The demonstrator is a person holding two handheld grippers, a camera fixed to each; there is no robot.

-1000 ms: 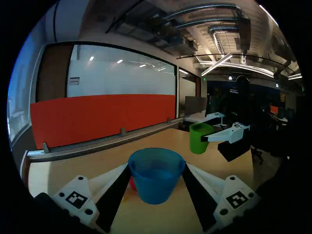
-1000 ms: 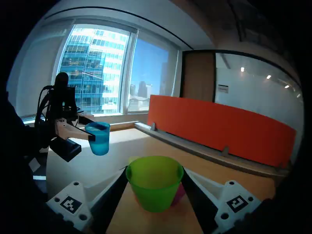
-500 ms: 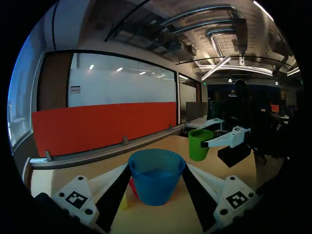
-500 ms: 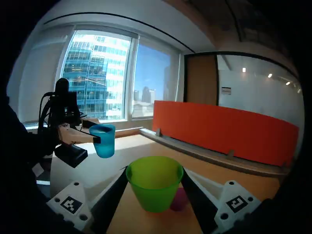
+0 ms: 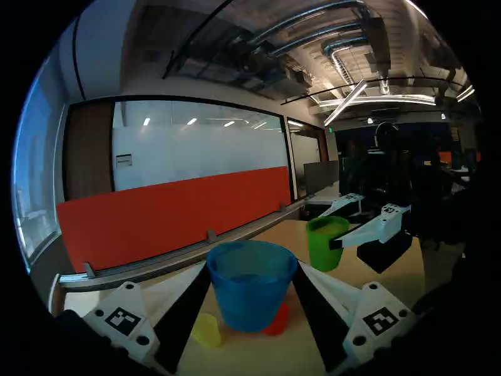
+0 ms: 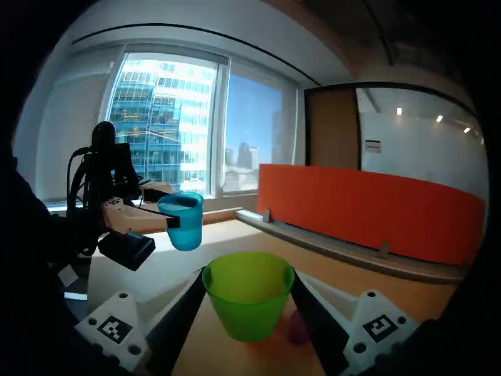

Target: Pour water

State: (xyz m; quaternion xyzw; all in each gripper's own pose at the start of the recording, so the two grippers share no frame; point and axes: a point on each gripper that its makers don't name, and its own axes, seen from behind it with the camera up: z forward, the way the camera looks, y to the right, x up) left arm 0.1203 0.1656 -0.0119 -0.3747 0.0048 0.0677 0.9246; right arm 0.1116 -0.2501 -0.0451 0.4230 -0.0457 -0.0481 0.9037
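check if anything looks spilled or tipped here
Nothing stands out. The blue cup sits upright in the left gripper, the green cup upright in the right gripper; no spill visible on the table.

Hemmed at the tabletop's [image 5: 263, 354] far edge by orange partition [image 5: 169, 213]; obstructed by yellow cup [image 5: 206, 330], red cup [image 5: 276, 321] below, green cup [image 5: 325, 241] aloft.

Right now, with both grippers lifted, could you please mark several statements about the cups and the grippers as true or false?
1. The left gripper is shut on the blue cup. True.
2. The blue cup is empty. False: water shows inside it.
3. The right gripper holds the green cup. True.
4. The green cup is tipped over the blue cup. False: both cups are upright and apart.
5. The small yellow cup is inside the blue cup. False: it is down on the table.
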